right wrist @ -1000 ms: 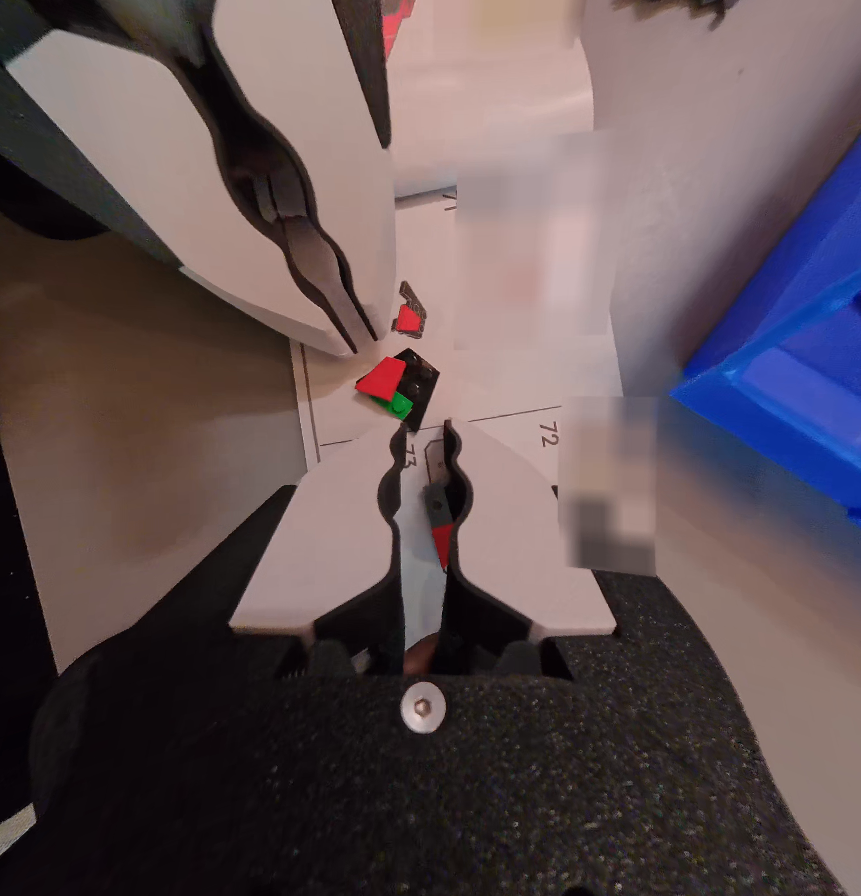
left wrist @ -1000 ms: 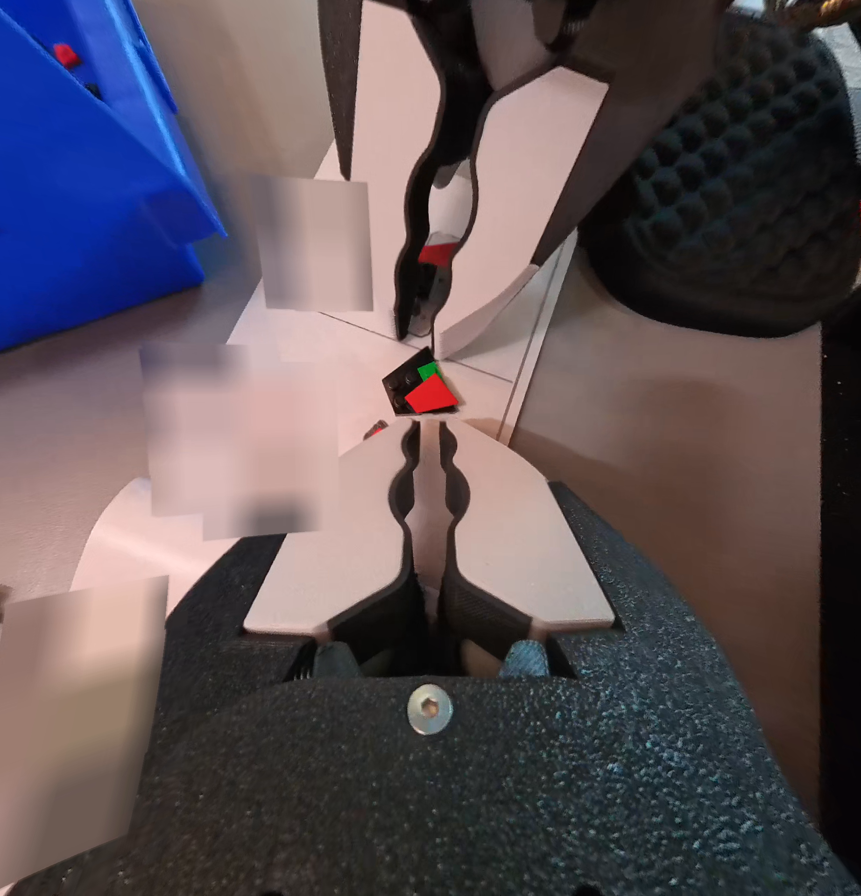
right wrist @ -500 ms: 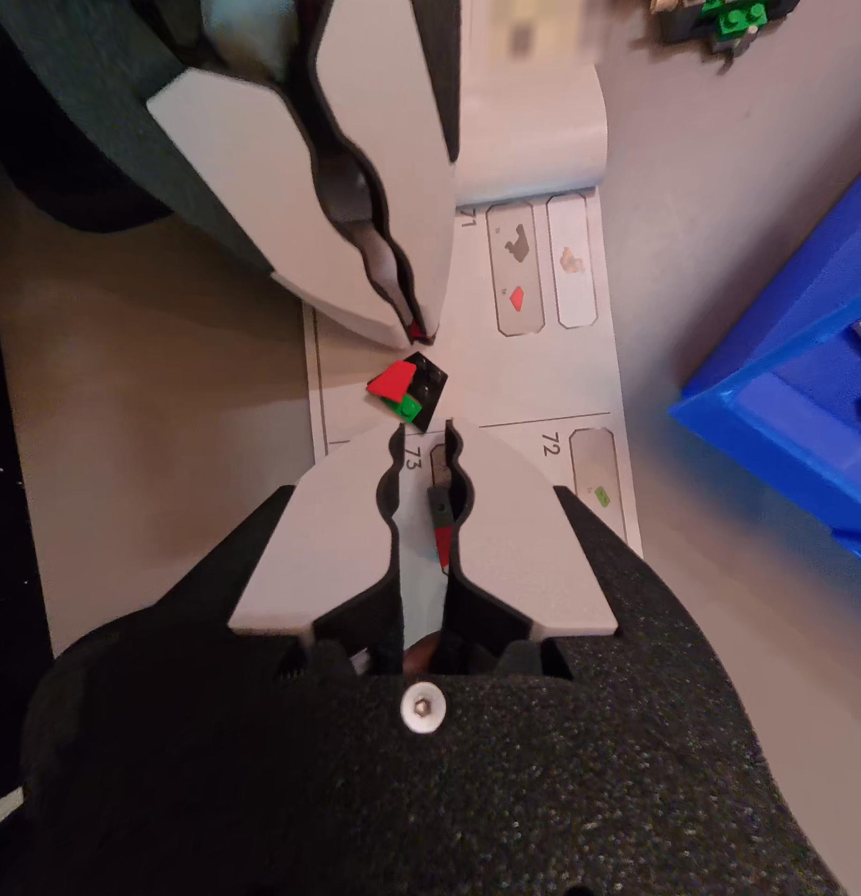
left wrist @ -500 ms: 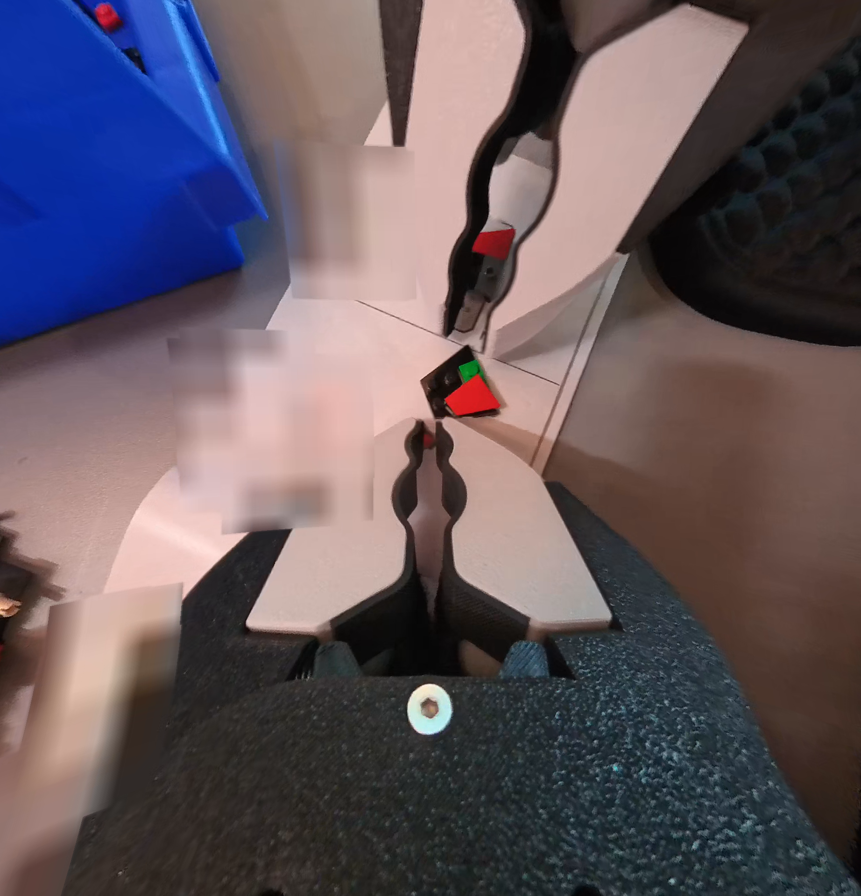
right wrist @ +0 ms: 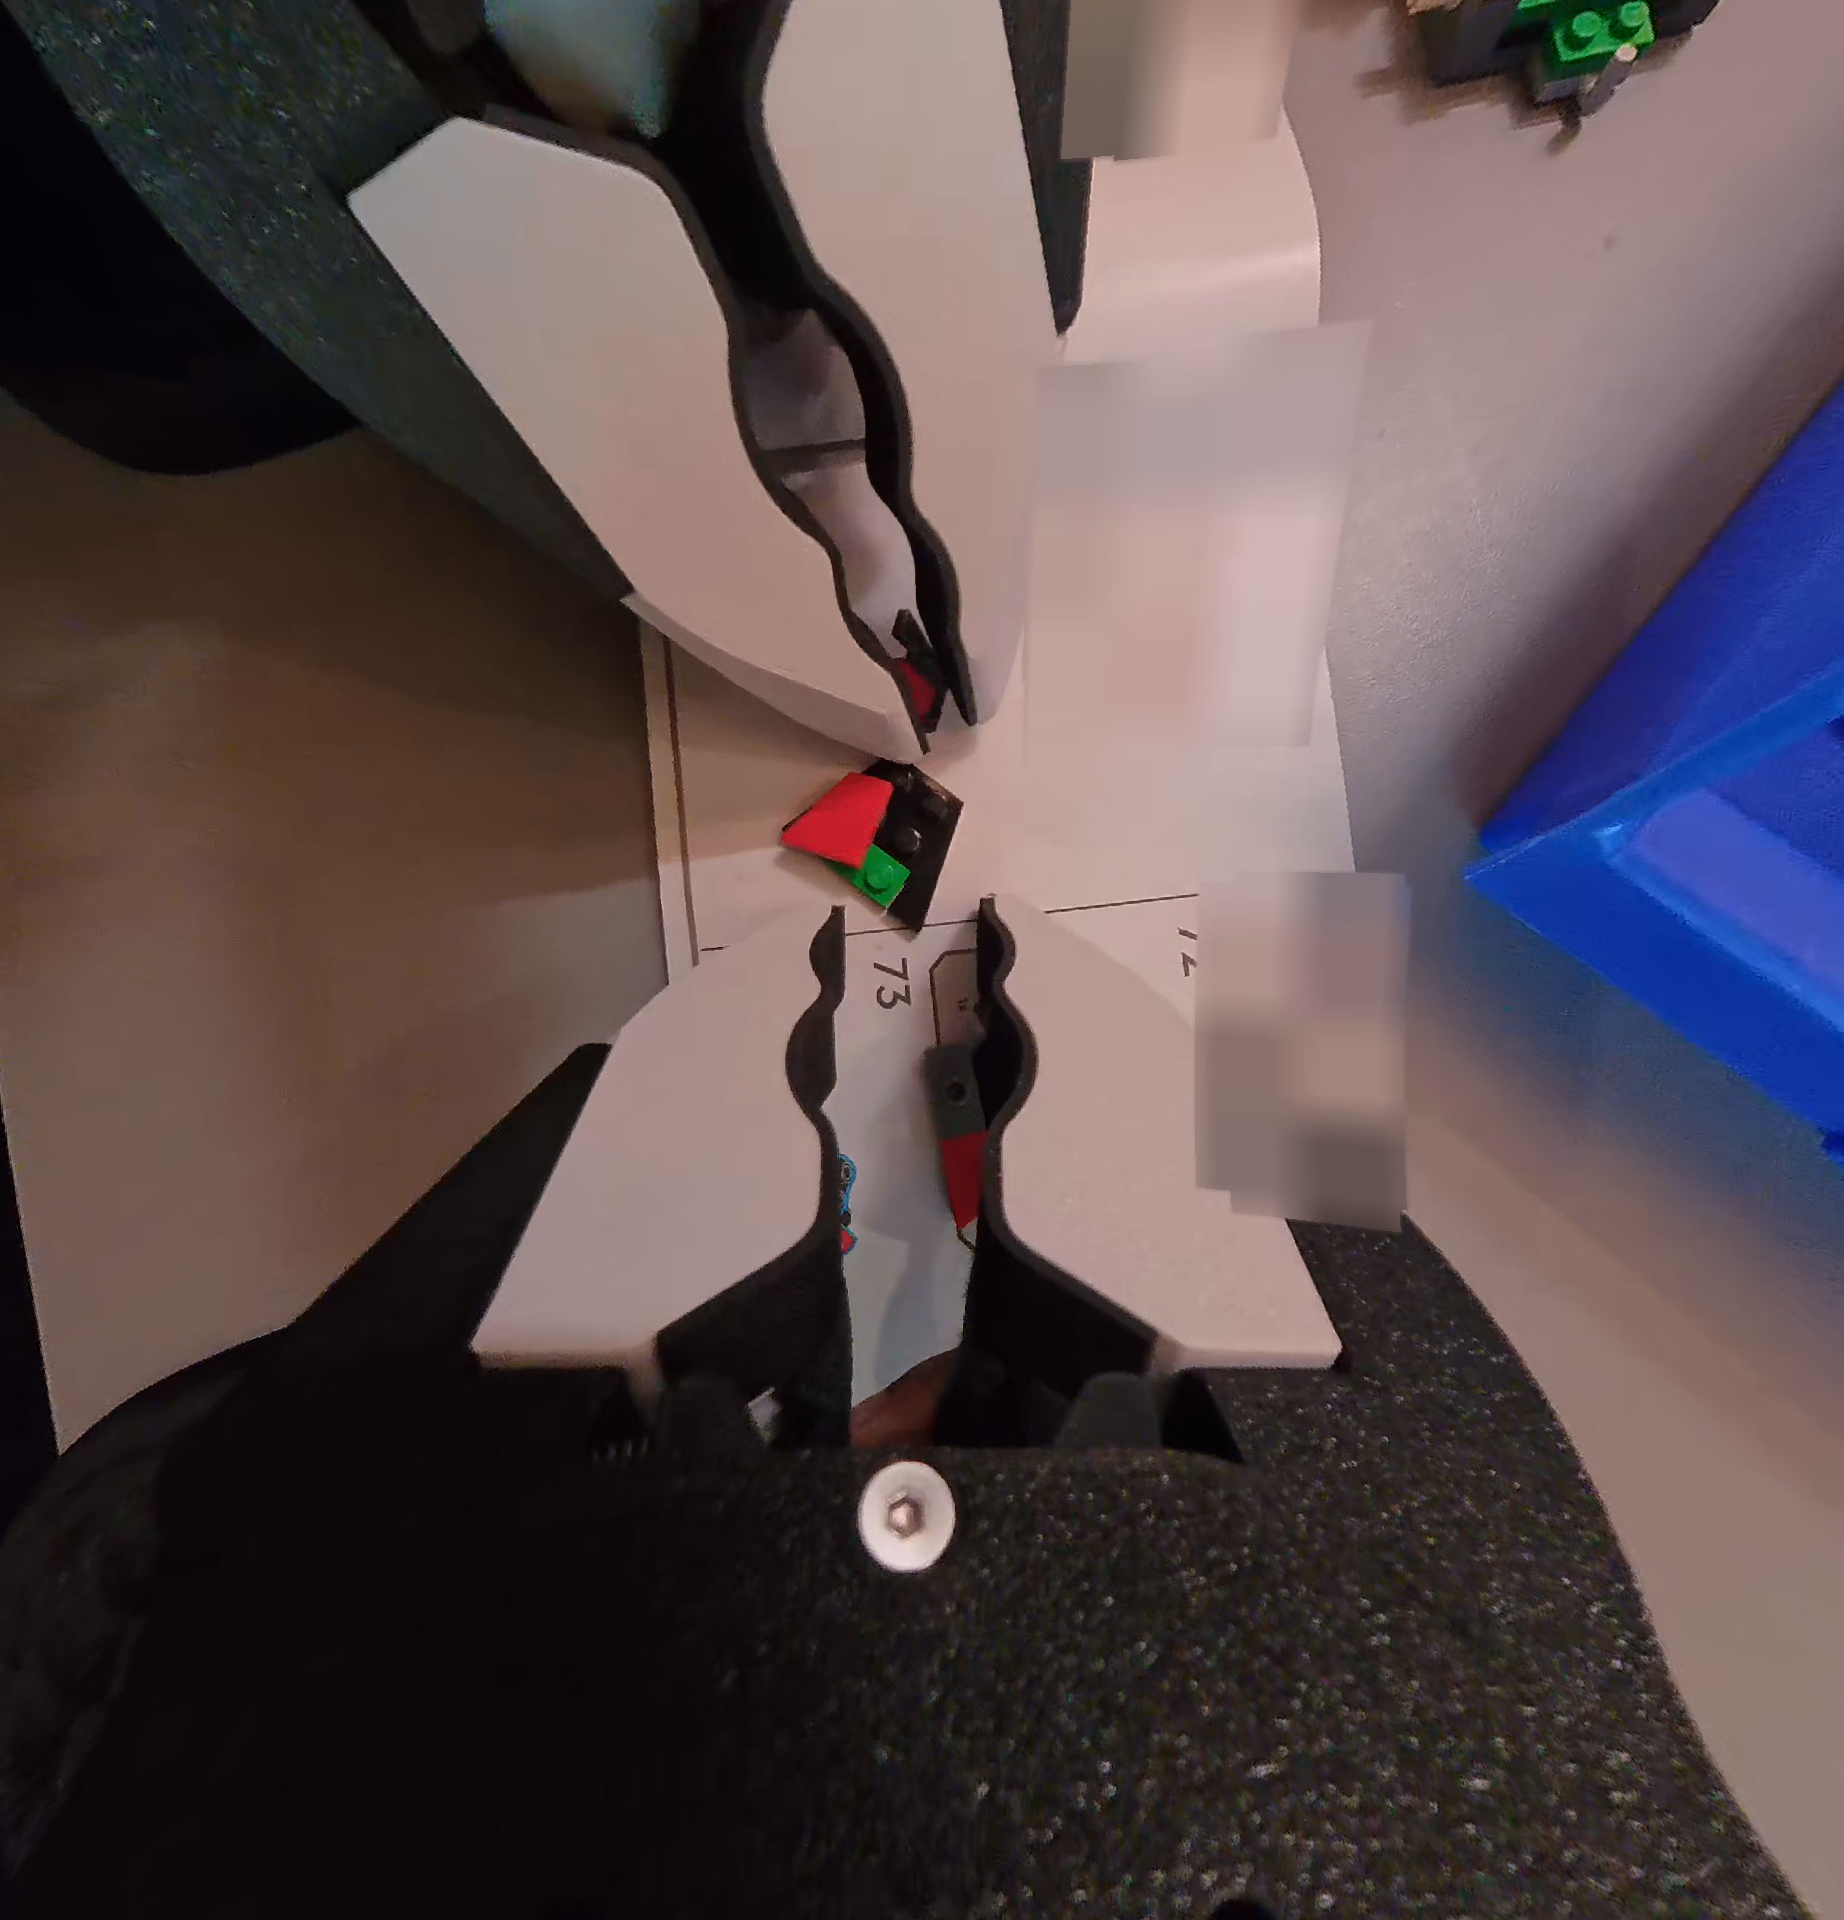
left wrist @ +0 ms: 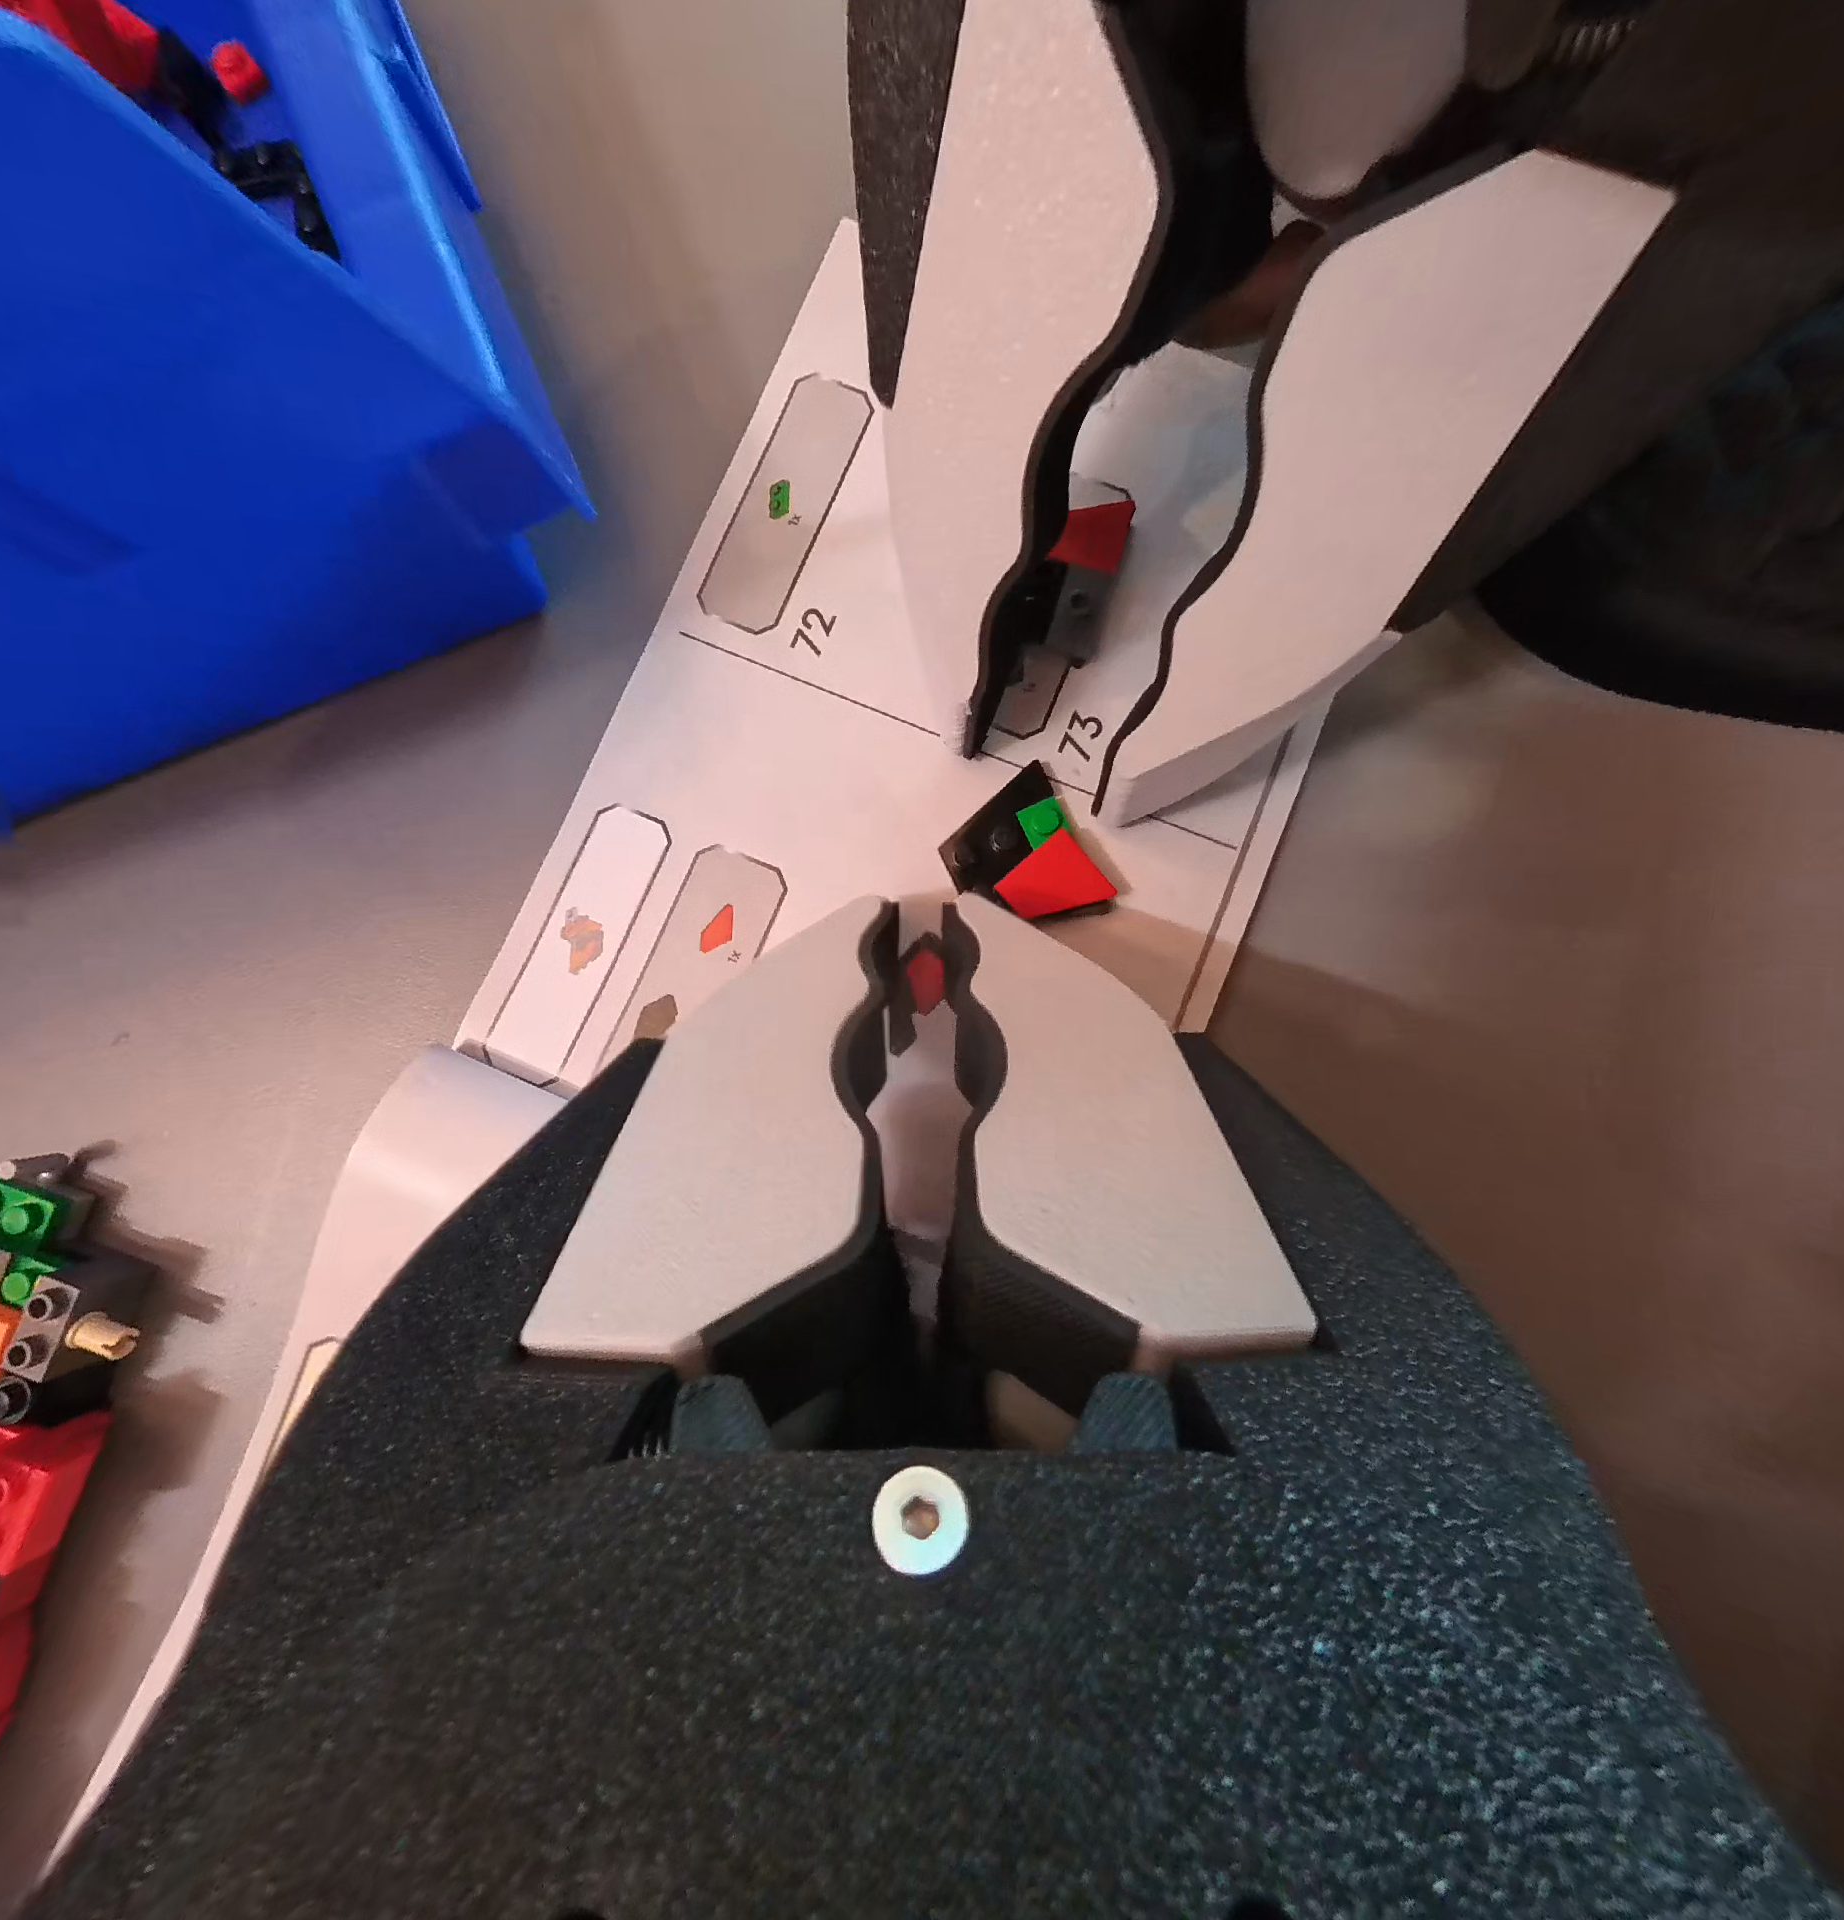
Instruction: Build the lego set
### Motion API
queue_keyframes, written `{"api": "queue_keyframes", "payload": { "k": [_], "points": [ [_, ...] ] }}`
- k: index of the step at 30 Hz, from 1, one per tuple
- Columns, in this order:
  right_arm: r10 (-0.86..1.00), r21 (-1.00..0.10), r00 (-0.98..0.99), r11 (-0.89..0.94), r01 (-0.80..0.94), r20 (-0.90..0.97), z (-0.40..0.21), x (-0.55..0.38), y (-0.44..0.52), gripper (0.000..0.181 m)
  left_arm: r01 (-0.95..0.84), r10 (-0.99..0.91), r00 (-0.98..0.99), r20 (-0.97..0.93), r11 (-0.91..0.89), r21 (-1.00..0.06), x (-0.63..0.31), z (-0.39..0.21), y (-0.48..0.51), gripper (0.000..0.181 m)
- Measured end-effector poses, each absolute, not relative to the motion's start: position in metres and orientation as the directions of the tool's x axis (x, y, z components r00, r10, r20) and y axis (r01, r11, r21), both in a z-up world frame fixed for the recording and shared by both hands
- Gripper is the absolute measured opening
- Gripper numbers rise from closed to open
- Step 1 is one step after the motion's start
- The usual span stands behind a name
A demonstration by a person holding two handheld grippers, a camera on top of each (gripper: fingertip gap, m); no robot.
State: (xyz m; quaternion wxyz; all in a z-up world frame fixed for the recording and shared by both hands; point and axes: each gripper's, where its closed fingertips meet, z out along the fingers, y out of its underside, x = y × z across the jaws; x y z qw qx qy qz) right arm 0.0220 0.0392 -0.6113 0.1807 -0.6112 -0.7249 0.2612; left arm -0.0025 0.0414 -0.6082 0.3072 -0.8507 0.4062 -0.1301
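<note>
A small black plate with a red wedge and a green stud point(left wrist: 1032, 857) lies on the instruction sheet point(left wrist: 793, 748), between the two grippers. My left gripper point(left wrist: 920, 909) is shut on a small red and black piece point(left wrist: 923, 982) at its tips, just short of the plate. My right gripper point(right wrist: 910, 914) faces it from the other side, jaws a little apart. A grey and red piece point(right wrist: 954, 1132) rests against its right finger and does not touch the left one. The plate point(right wrist: 876, 842) and the left gripper point(right wrist: 944, 732) also show in the right wrist view.
A blue bin point(left wrist: 222, 416) with loose bricks stands left of the sheet; it also shows in the right wrist view point(right wrist: 1728, 779). A partly built model point(left wrist: 24, 1299) lies at the lower left. The sheet's right edge runs close beside the plate. My two grippers' fingertips are within a few centimetres of each other. The left tips stand about 15 cm off the partly built model point(left wrist: 24, 1299).
The left gripper moved onto the small red piece that lay beside its tips and now holds it. The right gripper's jaws have parted slightly. The plate has not moved.
</note>
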Motion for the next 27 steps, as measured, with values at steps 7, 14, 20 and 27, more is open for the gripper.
{"api": "queue_keyframes", "payload": {
  "k": [7, 14, 20, 27],
  "points": [
    [0.982, -0.605, -0.179, 0.106, 0.789, -0.062, -0.611, 0.022, 0.040, 0.023, -0.627, -0.774, 0.629, -0.069, -0.453, -0.633, -0.002, -0.603, 0.043, 0.010],
    [0.983, -0.610, -0.173, 0.099, 0.786, -0.065, -0.611, 0.022, 0.041, 0.023, -0.651, -0.792, 0.604, -0.090, -0.424, -0.629, 0.002, -0.602, 0.044, 0.012],
    [0.983, -0.613, -0.172, 0.097, 0.784, -0.065, -0.611, 0.022, 0.040, 0.024, -0.656, -0.799, 0.594, -0.091, -0.416, -0.630, 0.007, -0.602, 0.044, 0.012],
    [0.987, -0.650, -0.140, 0.054, 0.758, -0.081, -0.598, 0.024, 0.044, 0.020, -0.623, -0.766, 0.634, -0.100, -0.430, -0.654, -0.005, -0.591, 0.046, 0.010]
  ]
}}
